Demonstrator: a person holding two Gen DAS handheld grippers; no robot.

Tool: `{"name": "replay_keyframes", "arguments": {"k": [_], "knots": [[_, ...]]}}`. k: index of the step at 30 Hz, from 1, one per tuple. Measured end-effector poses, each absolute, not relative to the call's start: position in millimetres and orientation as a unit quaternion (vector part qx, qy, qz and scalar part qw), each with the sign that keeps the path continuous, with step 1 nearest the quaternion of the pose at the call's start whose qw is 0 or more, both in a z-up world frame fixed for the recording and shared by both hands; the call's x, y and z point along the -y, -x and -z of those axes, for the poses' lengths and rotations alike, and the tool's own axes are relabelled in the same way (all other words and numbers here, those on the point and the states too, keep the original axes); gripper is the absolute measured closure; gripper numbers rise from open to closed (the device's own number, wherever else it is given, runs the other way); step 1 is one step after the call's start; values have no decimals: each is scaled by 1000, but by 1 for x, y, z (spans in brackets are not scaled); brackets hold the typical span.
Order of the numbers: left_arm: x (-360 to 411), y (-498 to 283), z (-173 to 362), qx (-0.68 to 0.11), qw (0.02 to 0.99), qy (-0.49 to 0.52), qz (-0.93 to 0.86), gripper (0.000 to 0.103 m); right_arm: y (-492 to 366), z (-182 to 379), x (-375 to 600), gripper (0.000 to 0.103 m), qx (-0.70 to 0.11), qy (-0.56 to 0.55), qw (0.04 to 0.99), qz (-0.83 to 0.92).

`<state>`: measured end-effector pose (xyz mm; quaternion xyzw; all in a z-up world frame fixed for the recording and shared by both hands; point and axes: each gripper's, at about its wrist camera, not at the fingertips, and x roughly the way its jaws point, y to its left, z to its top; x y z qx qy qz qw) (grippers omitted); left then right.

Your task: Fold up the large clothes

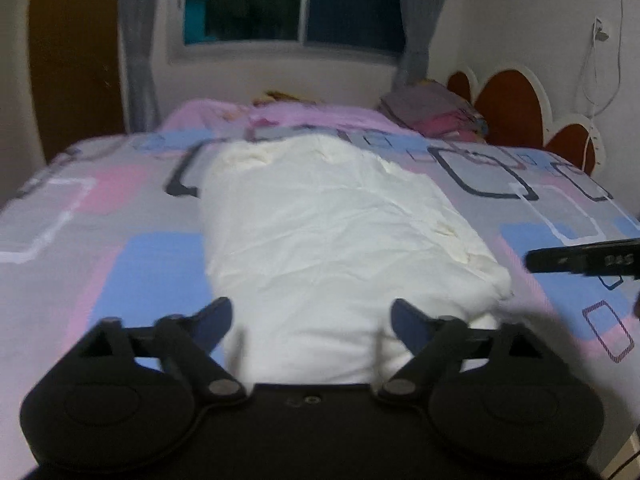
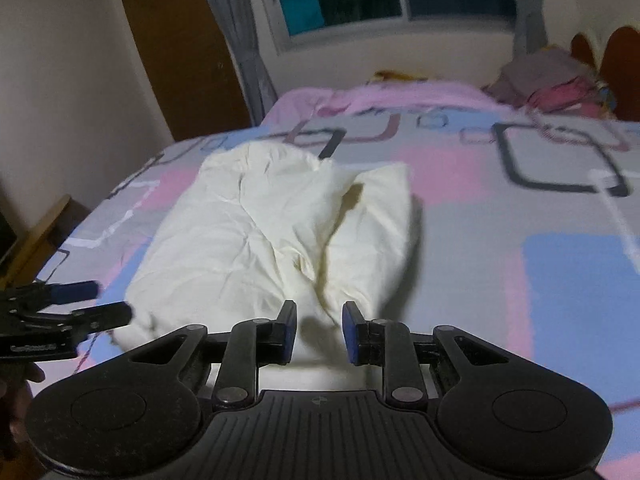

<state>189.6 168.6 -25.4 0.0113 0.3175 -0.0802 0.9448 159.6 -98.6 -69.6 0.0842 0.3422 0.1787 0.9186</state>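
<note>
Folding stage: cream garment (image 1: 332, 236) lies lengthwise on the bed (image 1: 120, 208). Left gripper (image 1: 311, 316) wide open, right gripper (image 2: 319, 330) partly open, both empty; pinch near-edge corners evenly before lifting.

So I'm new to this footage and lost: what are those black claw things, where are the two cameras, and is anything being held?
Each black claw is a hand-held two-finger gripper with a camera looking along its fingers. One picture comes from the left gripper, the other from the right gripper. Both are open and hold nothing. Ahead of them a cream garment, partly folded lengthwise, lies on a patterned bedsheet. A pink blanket and a pile of clothes lie farther back.
</note>
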Motion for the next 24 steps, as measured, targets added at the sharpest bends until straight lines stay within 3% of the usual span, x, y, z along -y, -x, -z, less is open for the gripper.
{"name": "replay_keyframes", "arguments": {"k": [5,7,14,17,24], "knots": [[-162,-133,-4,-293,954,-1,61,7,-108,47,121,72,-325,-95,927,-163],[-156,-117,-13,-287,956,-1,56,6,-91,40,126,46,-314,-95,931,-159],[-136,-84,-30,-265,963,-3,49,6,-48,21,125,46,-289,-75,939,-170],[-130,-72,-33,-260,964,-1,49,6,-32,13,127,28,-275,-74,943,-175],[-118,-44,-40,-246,968,-5,53,6,2,3,129,27,-259,-65,946,-183]]}}
